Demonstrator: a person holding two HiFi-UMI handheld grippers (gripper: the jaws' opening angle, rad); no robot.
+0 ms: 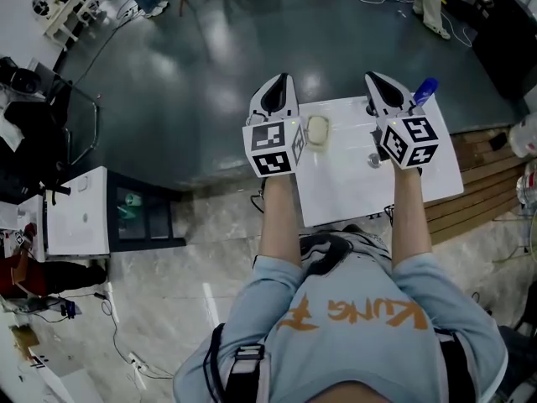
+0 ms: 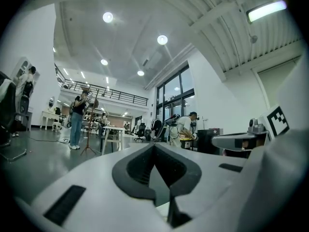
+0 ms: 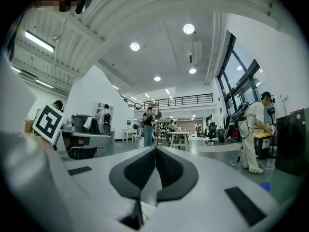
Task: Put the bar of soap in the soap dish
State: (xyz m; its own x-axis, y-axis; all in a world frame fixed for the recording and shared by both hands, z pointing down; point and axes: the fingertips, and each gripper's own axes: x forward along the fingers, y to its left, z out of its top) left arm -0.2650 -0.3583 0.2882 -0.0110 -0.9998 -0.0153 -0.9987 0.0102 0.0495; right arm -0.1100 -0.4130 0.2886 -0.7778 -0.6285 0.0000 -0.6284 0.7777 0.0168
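In the head view a pale oval thing [image 1: 317,130] lies on the white table [image 1: 352,191] near its far left edge; I cannot tell whether it is the soap, the dish, or both. My left gripper [image 1: 278,82] hangs just left of it at the table's edge, held level, jaws together and empty. My right gripper [image 1: 375,80] is over the table's far right part, also closed with nothing in it. In the left gripper view [image 2: 154,146] and the right gripper view [image 3: 155,149] the dark pads meet, and both look out over the hall, not at the table.
A small round metal piece [image 1: 374,160] sits on the table near the right gripper. A blue object [image 1: 425,89] stands at the table's far right corner. Wooden boards [image 1: 482,170] lie to the right and a white cabinet [image 1: 80,212] to the left. People stand in the hall [image 3: 147,124].
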